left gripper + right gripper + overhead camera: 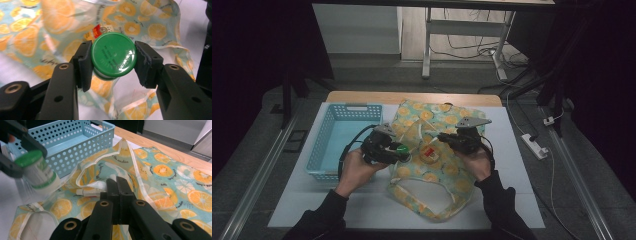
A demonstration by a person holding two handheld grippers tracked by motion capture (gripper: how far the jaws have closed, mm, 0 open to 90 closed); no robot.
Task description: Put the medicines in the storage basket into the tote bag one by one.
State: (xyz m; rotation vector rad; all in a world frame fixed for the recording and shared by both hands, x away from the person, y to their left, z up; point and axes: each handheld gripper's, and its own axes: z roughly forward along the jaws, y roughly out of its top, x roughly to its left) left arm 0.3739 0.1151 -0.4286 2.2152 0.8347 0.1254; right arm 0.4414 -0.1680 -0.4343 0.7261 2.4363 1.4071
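Note:
My left gripper (400, 152) (113, 51) is shut on a white bottle with a green cap (402, 149) (113, 53) (37, 172). It holds the bottle tilted at the left edge of a tote bag printed with orange slices (432, 176) (27, 37) (175, 182). The bag lies flat on the white mat, handles toward the person. My right gripper (445, 137) (117, 181) has its jaws pressed together on the bag's cloth near the mouth, and the hem rises in a fold beyond its tips. A small red-and-white tube (88, 192) (429, 152) lies inside the opening.
A light blue perforated basket (329, 135) (67, 147) stands left of the bag, close behind the left hand. The white mat (507, 165) covers a wooden table. On the floor to the right lies a power strip (534, 145), with cables and a metal table frame (427, 45) beyond.

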